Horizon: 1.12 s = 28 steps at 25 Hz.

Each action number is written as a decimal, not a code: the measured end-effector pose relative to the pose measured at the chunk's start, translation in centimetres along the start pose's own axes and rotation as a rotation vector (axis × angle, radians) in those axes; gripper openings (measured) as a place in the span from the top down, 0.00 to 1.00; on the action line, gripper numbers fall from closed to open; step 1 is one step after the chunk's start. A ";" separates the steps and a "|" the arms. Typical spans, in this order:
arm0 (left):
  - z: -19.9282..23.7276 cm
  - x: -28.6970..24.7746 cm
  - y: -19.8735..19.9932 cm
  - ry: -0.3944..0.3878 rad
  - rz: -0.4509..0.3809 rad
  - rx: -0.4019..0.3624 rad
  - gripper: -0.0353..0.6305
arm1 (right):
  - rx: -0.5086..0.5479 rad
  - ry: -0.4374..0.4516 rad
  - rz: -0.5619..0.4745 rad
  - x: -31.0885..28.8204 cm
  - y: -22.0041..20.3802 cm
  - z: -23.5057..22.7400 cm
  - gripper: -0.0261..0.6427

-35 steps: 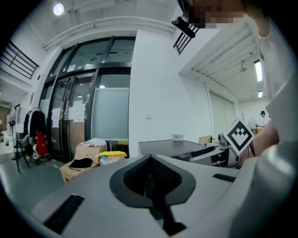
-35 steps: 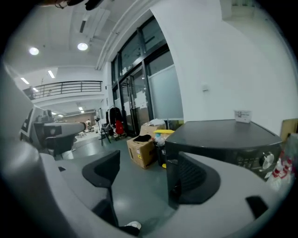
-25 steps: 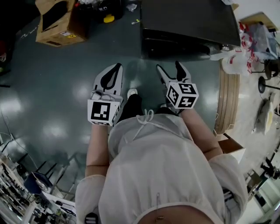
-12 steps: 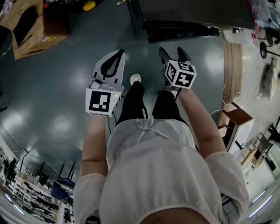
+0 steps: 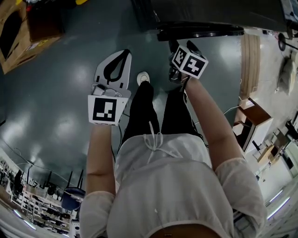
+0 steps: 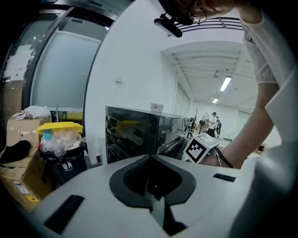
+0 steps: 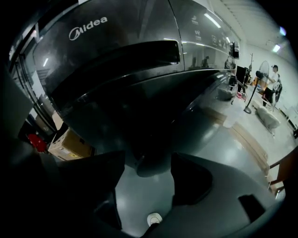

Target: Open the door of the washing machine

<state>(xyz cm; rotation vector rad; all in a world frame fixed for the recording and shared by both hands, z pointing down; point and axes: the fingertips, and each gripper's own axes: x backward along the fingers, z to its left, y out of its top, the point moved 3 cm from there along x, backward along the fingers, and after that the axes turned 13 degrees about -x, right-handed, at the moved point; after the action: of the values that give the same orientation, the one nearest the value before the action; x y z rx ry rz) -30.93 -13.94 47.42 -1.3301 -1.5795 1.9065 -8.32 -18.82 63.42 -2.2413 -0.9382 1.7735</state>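
You are aiming the right gripper (image 5: 182,44) down at the washer (image 5: 209,14) door (image 7: 139,107), far right. Its jaws have just been closing slightly but are standing apart, gripping nothing, ready for the door's edge. You are holding the left gripper (image 5: 122,53) closed and empty, clear on the left.

Charcoal washing machine (image 7: 116,60), white left gripper (image 5: 122,52), teal-grey floor (image 5: 56,102)
The machine's gloss carried silver lettering; the gripper had black pads (image 5: 108,70) and a cube (image 5: 106,110) patterned in black-and-white squares. The floor showed pale glints. The cardboard box (image 5: 28,53) was brown, the bin lid (image 6: 59,126) yellow, the person's top (image 5: 177,186) white, trousers (image 5: 139,111) black, shoe (image 5: 143,77) white.
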 end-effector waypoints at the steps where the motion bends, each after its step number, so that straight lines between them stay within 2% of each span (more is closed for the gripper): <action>1: 0.0 -0.1 -0.3 0.000 0.003 0.001 0.91 | -0.010 -0.003 0.000 -0.3 -0.1 0.0 0.48; 6: -0.2 0.1 -1.3 0.005 0.012 0.018 0.91 | -0.061 -0.038 -0.016 -1.5 -0.3 -0.3 0.50; 7: -0.3 0.2 -1.4 0.005 0.014 0.021 0.91 | -0.084 -0.063 -0.029 -1.6 -0.2 -0.5 0.59; 10: -0.5 0.3 -1.8 0.005 0.023 0.029 0.91 | -0.130 -0.110 -0.062 -1.7 -0.1 -0.9 0.61; 16: -0.5 0.4 -2.5 0.016 0.022 0.023 0.91 | -0.114 -0.100 -0.069 -2.0 -0.2 -0.8 0.61; 19: -0.5 0.7 -2.6 0.029 0.022 0.023 0.91 | -0.140 -0.101 -0.052 -1.9 -0.5 -0.8 0.63; 22: -1.4 0.9 -2.7 0.018 0.020 0.022 0.91 | -0.175 -0.107 -0.029 -1.8 -0.9 -1.0 0.65; 28: -3.5 1.4 -3.9 -0.010 0.044 0.027 0.91 | -0.182 -0.097 -0.004 -1.0 -2.0 -1.9 0.66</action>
<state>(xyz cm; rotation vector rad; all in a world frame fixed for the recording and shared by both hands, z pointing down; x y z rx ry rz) -29.99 -9.50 50.50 -1.3570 -1.5360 1.9556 -7.42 -17.26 65.78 -2.2728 -1.1661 1.8796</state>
